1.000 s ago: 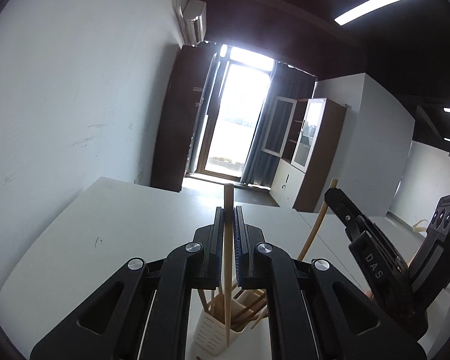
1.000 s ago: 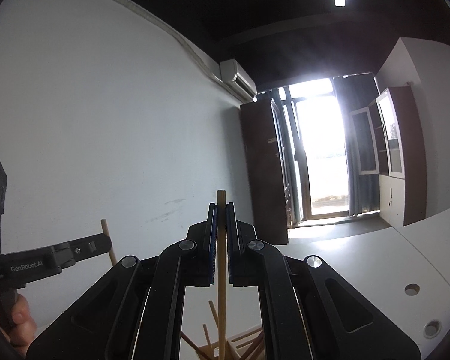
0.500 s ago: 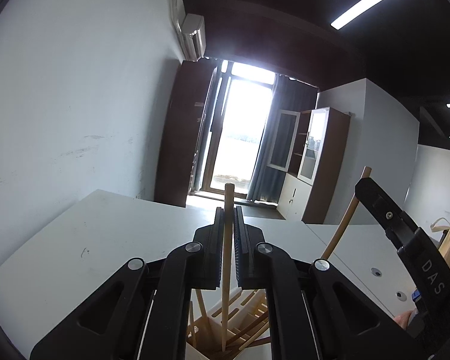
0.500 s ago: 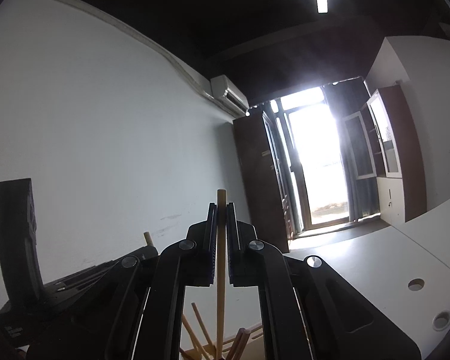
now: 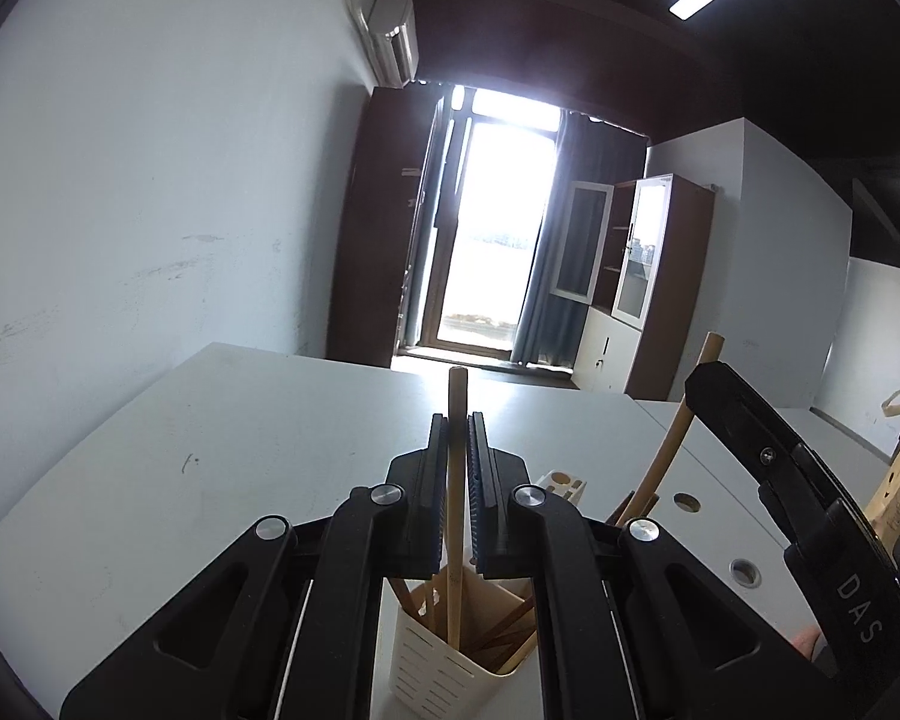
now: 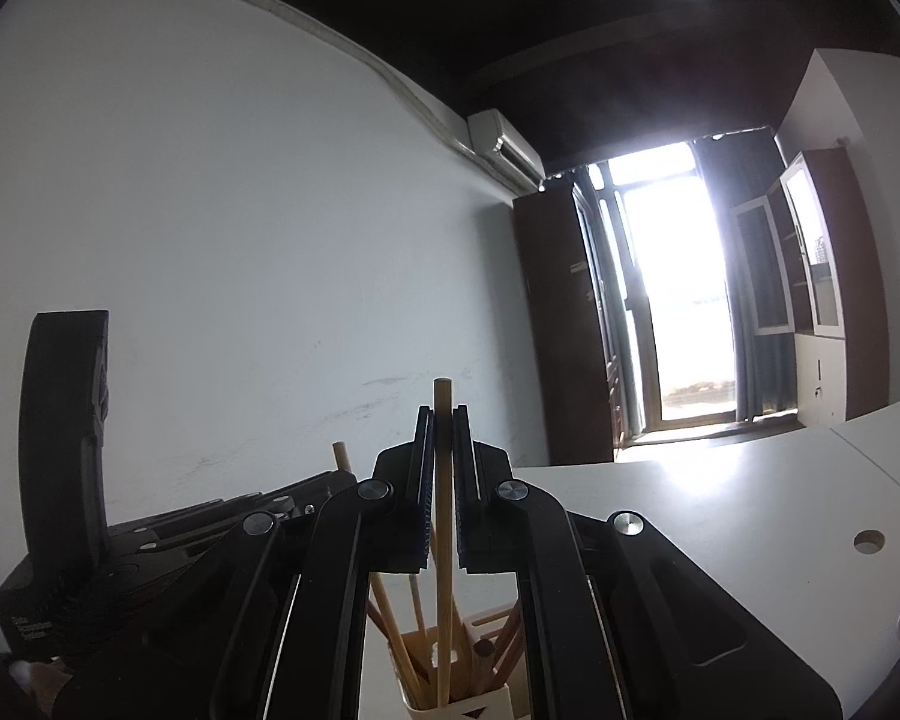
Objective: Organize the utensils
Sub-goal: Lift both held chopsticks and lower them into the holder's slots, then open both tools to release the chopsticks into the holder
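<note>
My left gripper (image 5: 456, 420) is shut on an upright wooden chopstick (image 5: 455, 528) whose lower end reaches into a cream slotted utensil holder (image 5: 444, 669) on the white table (image 5: 258, 456). Several other chopsticks lean inside the holder. My right gripper (image 6: 443, 414) is shut on a second upright wooden chopstick (image 6: 444, 540), its tip down inside the same holder (image 6: 459, 702). The right gripper (image 5: 768, 468) shows at the right of the left wrist view, its chopstick (image 5: 678, 426) slanting down. The left gripper's body (image 6: 168, 546) shows at the left of the right wrist view.
A small white block with round holes (image 5: 561, 483) stands on the table behind the holder. Cable holes (image 5: 744, 573) dot the table to the right. A white wall (image 5: 150, 180) runs along the left; a bright doorway (image 5: 498, 240) and cabinets (image 5: 648, 276) lie beyond.
Both grippers have come down with their chopsticks, and both chopstick tips now sit deeper in the holder. The two grippers have drawn closer together.
</note>
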The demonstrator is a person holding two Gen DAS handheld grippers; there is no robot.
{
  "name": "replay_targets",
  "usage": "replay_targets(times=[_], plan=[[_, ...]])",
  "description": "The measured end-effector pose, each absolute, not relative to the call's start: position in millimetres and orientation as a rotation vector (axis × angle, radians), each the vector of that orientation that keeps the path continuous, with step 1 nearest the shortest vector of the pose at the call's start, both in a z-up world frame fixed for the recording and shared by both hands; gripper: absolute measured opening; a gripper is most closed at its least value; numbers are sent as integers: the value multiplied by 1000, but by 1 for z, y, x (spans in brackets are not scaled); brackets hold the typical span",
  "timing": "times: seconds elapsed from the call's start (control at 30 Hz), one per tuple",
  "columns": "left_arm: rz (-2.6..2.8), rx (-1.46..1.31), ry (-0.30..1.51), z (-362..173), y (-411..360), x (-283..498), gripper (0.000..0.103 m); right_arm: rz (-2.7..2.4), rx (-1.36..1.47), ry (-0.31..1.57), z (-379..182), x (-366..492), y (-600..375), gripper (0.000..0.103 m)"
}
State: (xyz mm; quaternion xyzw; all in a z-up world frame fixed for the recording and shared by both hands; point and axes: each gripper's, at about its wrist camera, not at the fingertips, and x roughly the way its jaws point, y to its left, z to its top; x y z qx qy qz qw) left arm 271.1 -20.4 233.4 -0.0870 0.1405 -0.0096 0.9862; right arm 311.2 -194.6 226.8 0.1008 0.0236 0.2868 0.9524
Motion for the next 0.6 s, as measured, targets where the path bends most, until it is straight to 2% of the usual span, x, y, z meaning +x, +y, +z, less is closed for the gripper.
replay_targets(times=[0.47,0.6], plan=[[-40,-140,344,202,-13,275,6,595,258,149,188,313,-198,7],[-33,-112,300,198,-13,269,6,579,261,163,185,309,-194,7]])
